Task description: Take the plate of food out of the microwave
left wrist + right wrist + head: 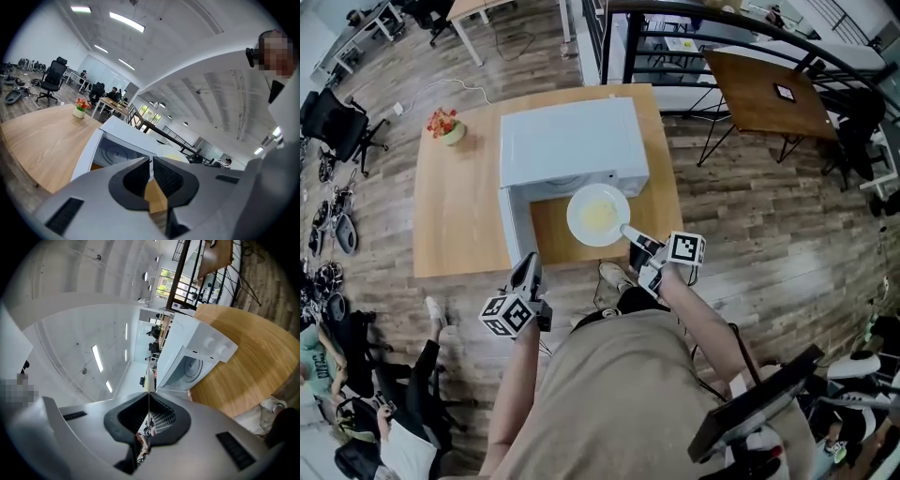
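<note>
A white microwave [572,141] stands on a wooden table [455,206], its door [517,230] swung open toward the front left. A white plate [598,215] of pale yellow food hovers just in front of the cavity. My right gripper [630,234] is shut on the plate's near right rim. In the right gripper view the plate [148,378] shows edge-on as a thin line running between the jaws of that gripper [148,397]. My left gripper [527,267] hangs at the table's front edge beside the door, its jaws [151,161] together with nothing in them; the plate [171,153] lies beyond.
A small pot of flowers [445,127] sits at the table's far left corner. A dark brown table [769,94] and a black railing [722,23] stand to the right. Office chairs [333,127] and a seated person [394,441] are on the left.
</note>
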`<state>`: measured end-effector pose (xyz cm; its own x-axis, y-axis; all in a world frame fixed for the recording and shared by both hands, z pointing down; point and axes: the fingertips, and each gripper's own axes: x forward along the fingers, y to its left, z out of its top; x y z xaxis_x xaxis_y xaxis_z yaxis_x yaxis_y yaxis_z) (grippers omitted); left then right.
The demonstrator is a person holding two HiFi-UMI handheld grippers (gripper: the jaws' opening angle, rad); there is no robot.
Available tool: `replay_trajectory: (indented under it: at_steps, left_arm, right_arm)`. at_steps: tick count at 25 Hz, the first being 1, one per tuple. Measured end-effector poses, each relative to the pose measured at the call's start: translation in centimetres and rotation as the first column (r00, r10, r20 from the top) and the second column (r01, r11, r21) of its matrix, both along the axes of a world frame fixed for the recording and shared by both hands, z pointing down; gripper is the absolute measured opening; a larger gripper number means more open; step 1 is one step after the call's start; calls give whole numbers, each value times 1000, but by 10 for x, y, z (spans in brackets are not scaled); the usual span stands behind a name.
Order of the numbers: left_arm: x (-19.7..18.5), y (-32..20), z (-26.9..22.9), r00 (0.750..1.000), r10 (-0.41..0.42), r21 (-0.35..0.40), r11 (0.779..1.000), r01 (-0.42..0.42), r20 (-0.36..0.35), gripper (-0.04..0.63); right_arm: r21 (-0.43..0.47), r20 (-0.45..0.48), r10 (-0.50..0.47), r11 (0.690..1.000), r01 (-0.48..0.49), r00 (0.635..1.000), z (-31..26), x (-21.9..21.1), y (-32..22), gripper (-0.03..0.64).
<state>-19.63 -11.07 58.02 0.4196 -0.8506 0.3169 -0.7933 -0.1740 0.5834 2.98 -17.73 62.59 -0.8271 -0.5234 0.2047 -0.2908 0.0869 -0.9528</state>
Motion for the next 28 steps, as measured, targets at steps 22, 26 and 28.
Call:
replay_trajectory:
  at_steps: [22,26,28]
  left_arm:
    - [31,-8,52,996,-65,-140,988,72,60,6]
    - [27,-8,59,993,-96,-157,982,105,65,6]
    - [27,-7,63,991,-114,-168,978,124,66,6]
  right_arm:
    - [-273,-67,-152,953,128,986,182,-29,-23,14]
    - [-291,-40,-165,945,147,985,199,-36,-31,14]
    - [-300,-47,-178,941,156,983,213,-37,-35,14]
